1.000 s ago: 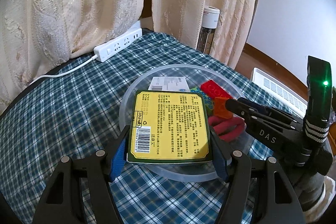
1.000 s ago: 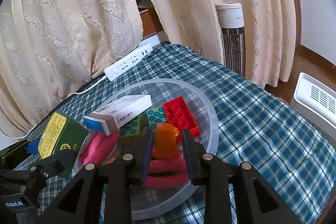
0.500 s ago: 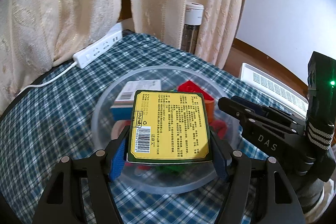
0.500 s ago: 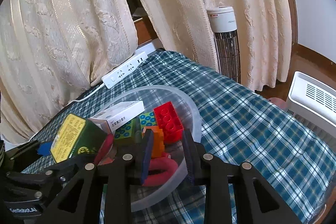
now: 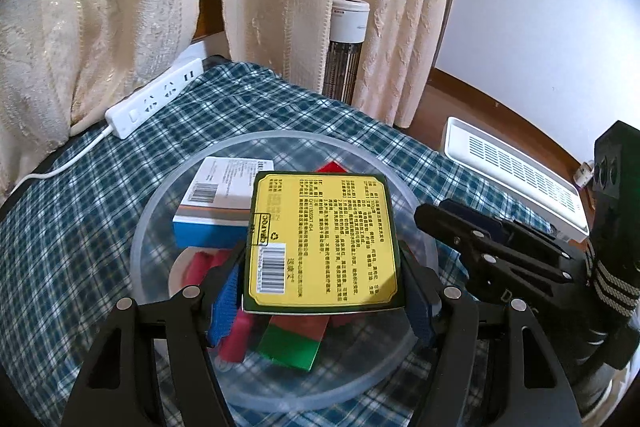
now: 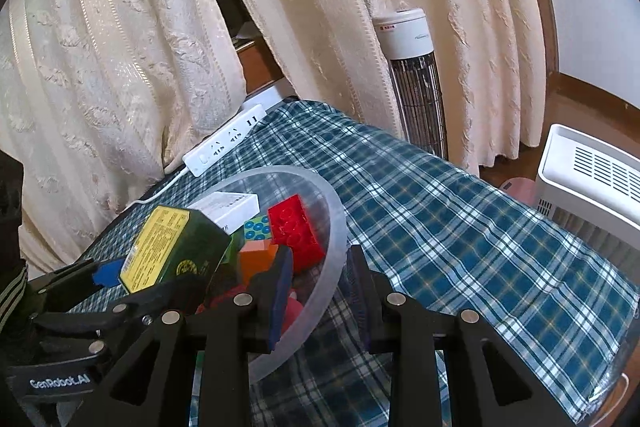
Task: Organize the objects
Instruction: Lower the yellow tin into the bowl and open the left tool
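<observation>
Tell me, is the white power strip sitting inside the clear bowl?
No, the white power strip lies on the plaid cloth by the curtains, well outside the clear bowl.

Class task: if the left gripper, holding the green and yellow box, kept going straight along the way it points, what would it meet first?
Most likely the blocks lying in the clear bowl under the green and yellow box held by the left gripper; depth is uncertain.
</observation>
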Demonstrator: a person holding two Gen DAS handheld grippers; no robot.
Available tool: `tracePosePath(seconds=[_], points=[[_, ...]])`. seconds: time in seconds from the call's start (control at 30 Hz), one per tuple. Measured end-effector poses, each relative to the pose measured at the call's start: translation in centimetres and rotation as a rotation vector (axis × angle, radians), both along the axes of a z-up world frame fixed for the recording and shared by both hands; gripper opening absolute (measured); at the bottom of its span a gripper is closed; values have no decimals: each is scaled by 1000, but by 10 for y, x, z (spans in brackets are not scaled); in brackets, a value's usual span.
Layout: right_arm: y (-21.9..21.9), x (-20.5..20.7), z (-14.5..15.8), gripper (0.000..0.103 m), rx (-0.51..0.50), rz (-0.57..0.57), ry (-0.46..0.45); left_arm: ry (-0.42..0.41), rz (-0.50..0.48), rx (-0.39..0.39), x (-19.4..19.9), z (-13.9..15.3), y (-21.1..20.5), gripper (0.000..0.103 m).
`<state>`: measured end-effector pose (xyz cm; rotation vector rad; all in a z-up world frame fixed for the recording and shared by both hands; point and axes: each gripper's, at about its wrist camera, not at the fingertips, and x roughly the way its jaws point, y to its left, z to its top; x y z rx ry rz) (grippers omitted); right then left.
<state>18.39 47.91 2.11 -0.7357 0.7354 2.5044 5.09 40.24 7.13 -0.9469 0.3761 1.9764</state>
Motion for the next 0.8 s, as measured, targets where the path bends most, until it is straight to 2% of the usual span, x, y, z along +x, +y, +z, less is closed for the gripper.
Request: tracePosePath(seconds=[0.17, 0.47, 0.8], points=[[2, 2, 0, 30, -2, -4, 2, -37, -10, 0, -6, -9, 5, 70], [1, 4, -1, 30, -5, -3, -1, -47, 12, 14, -12, -10, 2, 70], [-4, 7, 0, 30, -6, -8, 0, -47, 28, 67, -11, 4, -19, 74]])
